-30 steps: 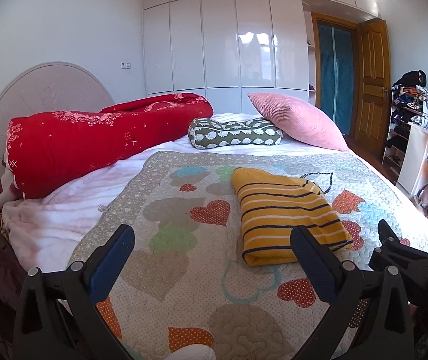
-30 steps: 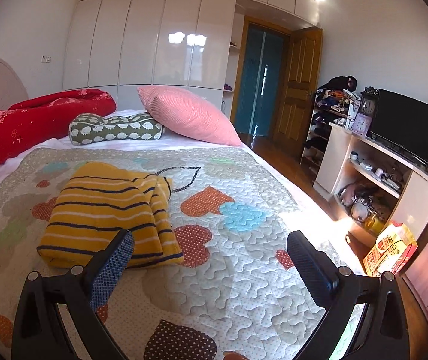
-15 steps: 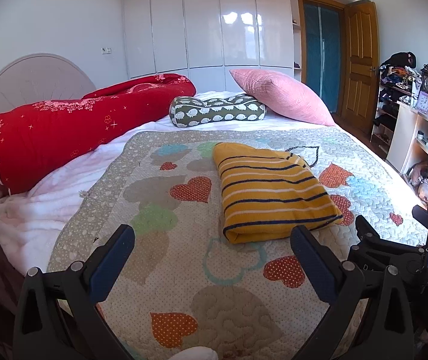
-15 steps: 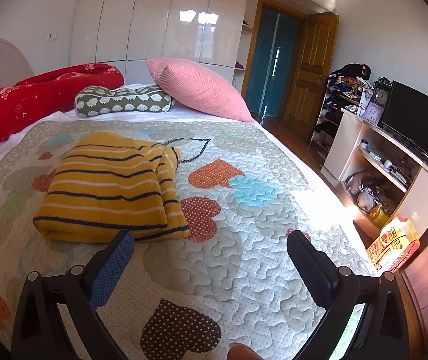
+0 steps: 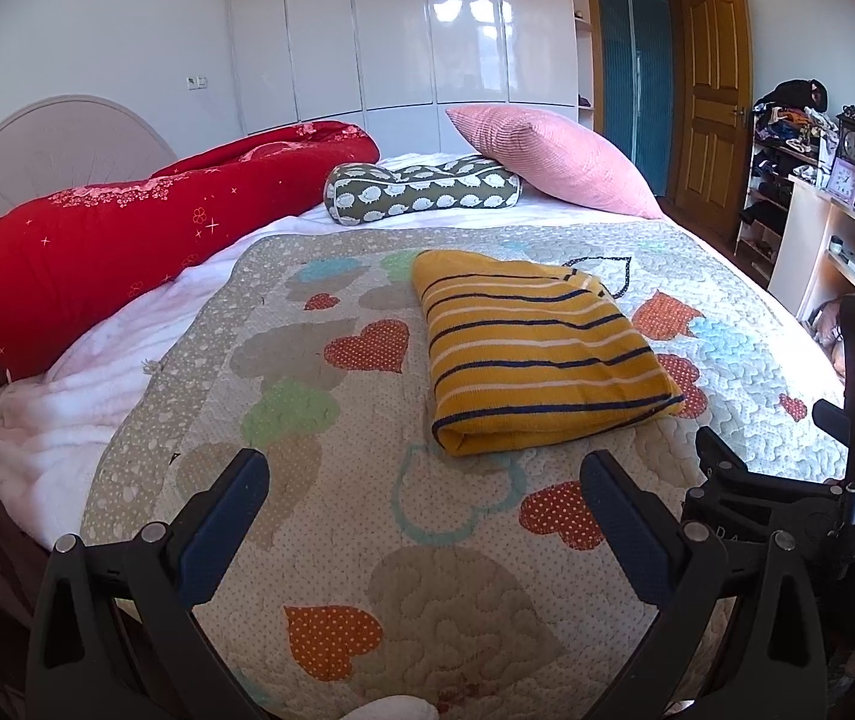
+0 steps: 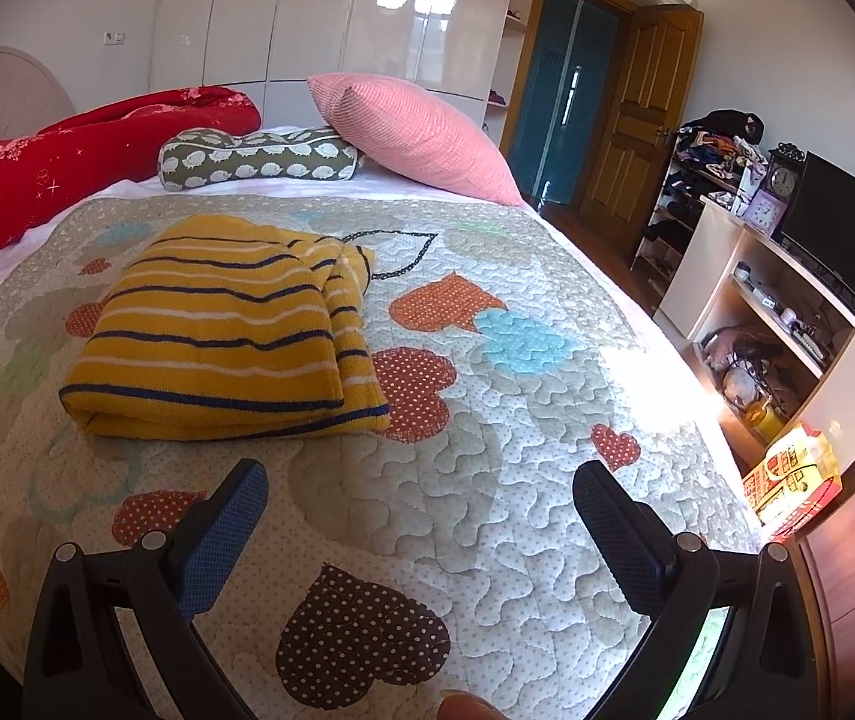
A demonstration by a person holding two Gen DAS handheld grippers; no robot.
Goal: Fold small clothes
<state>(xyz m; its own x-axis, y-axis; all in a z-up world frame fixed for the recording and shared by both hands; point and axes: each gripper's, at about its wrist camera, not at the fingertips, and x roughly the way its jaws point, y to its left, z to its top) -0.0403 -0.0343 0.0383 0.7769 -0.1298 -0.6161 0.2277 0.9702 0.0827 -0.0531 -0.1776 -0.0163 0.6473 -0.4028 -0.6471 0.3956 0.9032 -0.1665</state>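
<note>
Left to right: red duvet (image 5: 127, 240) at the bed's edge; left hand-held gripper (image 5: 424, 492) released, empty; folded yellow striped garment (image 5: 538, 351) lying on the heart-patterned quilt (image 5: 319, 480); right hand-held gripper (image 6: 421, 504) released, empty, beside the garment.

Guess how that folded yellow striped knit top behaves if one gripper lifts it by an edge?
The folded yellow striped knit top is soft knit, so probably floppy. Its loose layers would likely sag and unfold. It looks light, and would probably drag on the quilted heart-print bedspread.

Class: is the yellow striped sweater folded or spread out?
Folded: the yellow striped sweater lies as a compact layered rectangle on the heart-patterned quilt.
</note>
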